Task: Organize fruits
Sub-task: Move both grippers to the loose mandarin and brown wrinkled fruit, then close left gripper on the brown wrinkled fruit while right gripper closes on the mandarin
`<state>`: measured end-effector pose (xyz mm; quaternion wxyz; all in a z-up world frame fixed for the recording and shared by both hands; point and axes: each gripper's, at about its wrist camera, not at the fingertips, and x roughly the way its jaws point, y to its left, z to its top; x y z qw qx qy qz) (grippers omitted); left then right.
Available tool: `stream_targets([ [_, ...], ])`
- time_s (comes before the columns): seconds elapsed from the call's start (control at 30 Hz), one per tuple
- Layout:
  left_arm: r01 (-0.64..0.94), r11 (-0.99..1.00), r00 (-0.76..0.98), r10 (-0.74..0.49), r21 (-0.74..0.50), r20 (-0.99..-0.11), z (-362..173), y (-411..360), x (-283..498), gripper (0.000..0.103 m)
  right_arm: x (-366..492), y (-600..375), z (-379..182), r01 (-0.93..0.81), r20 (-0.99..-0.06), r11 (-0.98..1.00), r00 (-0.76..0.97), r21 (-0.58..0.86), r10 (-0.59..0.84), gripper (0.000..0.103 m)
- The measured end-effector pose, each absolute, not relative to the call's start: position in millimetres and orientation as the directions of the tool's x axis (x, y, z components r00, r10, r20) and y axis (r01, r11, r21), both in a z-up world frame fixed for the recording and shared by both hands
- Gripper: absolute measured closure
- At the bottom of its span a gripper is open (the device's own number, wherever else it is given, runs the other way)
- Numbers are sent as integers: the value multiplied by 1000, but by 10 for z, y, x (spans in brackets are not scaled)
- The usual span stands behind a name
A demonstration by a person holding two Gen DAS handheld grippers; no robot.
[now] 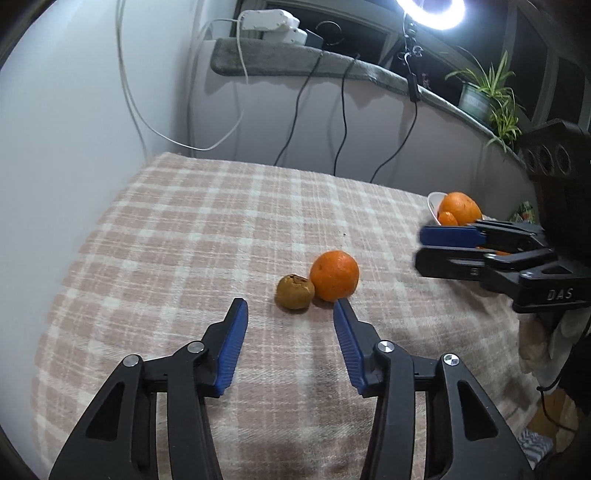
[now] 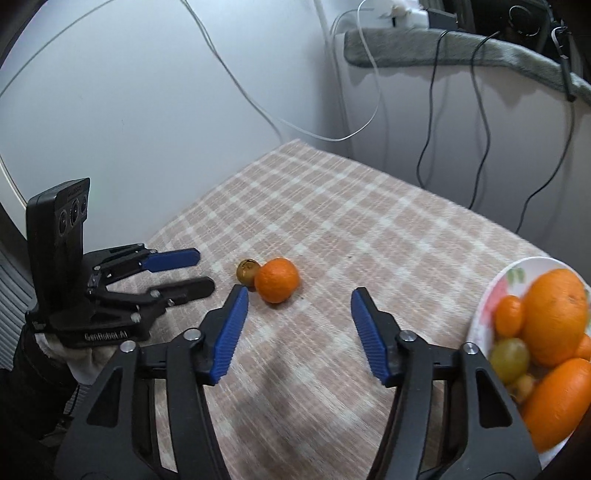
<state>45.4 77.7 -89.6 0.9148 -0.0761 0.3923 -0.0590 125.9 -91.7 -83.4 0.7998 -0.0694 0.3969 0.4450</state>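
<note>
Hovering over checked cloth (image 1: pixel 184 229), left gripper (image 1: pixel 290 314) jaws spread, nothing between. Just beyond its tips: orange (image 1: pixel 334 275) touching small brown fruit (image 1: pixel 294 291) on orange's left. Right gripper (image 2: pixel 299 301) also spread, empty, orange (image 2: pixel 277 280) just ahead. Right of orange, well apart: plate (image 2: pixel 495 291), already heaped with fruit. Advice: straddle orange alone, clear of brown fruit; pinch gently.

A pink-and-cream checked cloth (image 1: pixel 207 236) covers the bench, which sits against a plain white wall (image 1: pixel 66 122) at the left of the frame. Across the top runs a grey padded ledge (image 1: pixel 295 62) with dangling cables (image 1: pixel 343 122), a potted plant (image 1: pixel 484 92) and a glowing ring light (image 1: pixel 430 13) at upper right.
</note>
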Motion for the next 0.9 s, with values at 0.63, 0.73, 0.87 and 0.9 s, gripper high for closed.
stream_targets([
  [0.63, 86, 985, 651, -167, -147, -740, -1029, 697, 682, 74, 1502, -520, -1165, -737, -725, 565, 151, 371, 672, 54],
  [0.73, 92, 985, 648, -171, -146, -743, -1042, 688, 700, 76, 1525, -502, -1184, -732, -725, 564, 142, 381, 674, 55],
  [0.87, 99, 985, 642, -172, -141, -748, -1068, 677, 713, 79, 1547, -457, -1212, -730, -725, 561, 130, 391, 676, 61],
  [0.9, 99, 985, 641, -171, -140, -748, -1073, 677, 713, 80, 1547, -446, -1216, -730, -726, 559, 129, 392, 676, 61],
])
